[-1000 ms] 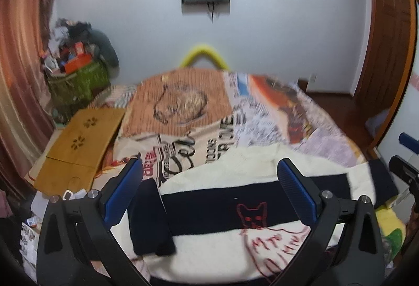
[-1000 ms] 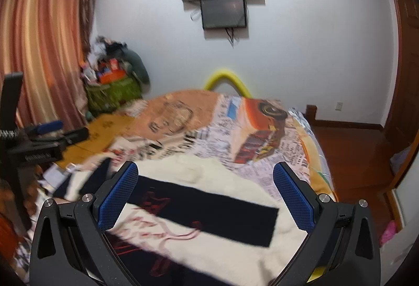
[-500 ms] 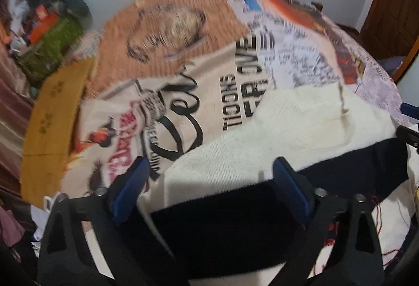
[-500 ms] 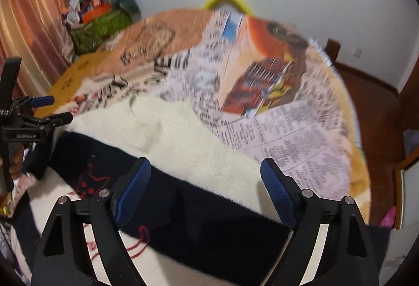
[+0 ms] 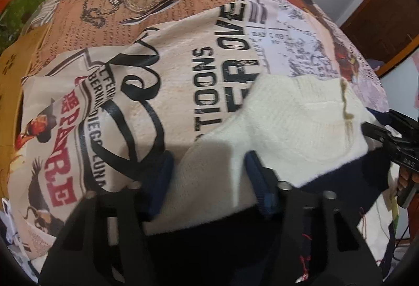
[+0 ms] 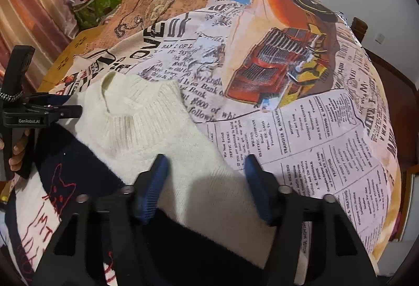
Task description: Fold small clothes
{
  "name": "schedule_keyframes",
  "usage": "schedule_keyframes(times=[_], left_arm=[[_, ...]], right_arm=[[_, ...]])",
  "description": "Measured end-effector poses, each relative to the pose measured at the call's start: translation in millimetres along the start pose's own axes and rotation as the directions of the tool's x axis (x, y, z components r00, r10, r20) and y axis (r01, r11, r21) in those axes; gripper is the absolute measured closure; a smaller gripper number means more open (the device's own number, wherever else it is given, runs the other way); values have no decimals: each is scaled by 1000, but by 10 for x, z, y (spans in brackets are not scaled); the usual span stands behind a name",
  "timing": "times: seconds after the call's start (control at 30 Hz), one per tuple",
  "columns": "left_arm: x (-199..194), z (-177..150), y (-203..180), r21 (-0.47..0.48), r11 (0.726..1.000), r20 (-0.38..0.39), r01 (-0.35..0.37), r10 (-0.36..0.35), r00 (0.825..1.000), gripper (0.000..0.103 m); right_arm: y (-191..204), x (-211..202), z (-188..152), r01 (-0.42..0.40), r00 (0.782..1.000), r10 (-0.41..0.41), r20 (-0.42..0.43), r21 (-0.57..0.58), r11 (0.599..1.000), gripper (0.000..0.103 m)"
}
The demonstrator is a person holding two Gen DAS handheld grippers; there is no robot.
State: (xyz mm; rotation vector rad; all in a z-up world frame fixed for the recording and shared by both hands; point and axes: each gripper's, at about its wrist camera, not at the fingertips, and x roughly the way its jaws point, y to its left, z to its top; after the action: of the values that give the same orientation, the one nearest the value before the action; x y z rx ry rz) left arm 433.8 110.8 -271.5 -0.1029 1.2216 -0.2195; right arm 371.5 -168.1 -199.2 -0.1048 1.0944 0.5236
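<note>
We have both hand-held grippers, left point(image 5: 207, 176) and right point(image 6: 205, 176), closing, each straddling a shoulder of the cream sweater point(image 6: 146, 123); pad contact unclear.

Both wrist views look steeply down, close over one sweater point(image 5: 301, 115).

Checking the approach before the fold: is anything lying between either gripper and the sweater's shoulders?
Nothing visible is. The left gripper and right gripper, jaws just closing, each straddle cream knit of the sweater directly, only the printed bedspread beyond.
</note>
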Motion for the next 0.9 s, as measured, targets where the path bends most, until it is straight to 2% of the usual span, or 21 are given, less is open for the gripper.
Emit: schedule_keyframes(times=[0.03,0.07,0.1,0.13,0.23,0.53,0.7,0.9], left_arm=[[-11,-1,-23,0,1000,-1,13,-13,1000,76],[-30,-11,-48,2,999,-2,36,-36,999,83],[-38,-19,-80,12,999,-7,43,-43,999,87],[-41,-15,-113,26,999,-7,30,-30,1000,88],[-109,-30,-217,63,998,19,-31,30,999,90],[-453,332,-315,65,992,149,-104,93,984,91],[-304,585,-333,45,989,148,-140,131,980,91],[-11,762,-198,-24,989,105,-145,147,984,91]], right_arm=[[4,-7,-4,-10,1000,10,1,-2,1000,72],[0,0,6,-18,1000,18,0,-1,1000,83],[20,10,11,-27,1000,27,-1,5,1000,88],[38,8,8,-22,1000,22,2,5,1000,89],[61,-20,47,-5,1000,5,20,-1,1000,91],[-3,-192,410,64,992,-62,112,-10,998,92],[-69,-103,711,120,985,-115,131,-35,992,92],[-173,183,918,157,982,-153,115,-35,987,92]])
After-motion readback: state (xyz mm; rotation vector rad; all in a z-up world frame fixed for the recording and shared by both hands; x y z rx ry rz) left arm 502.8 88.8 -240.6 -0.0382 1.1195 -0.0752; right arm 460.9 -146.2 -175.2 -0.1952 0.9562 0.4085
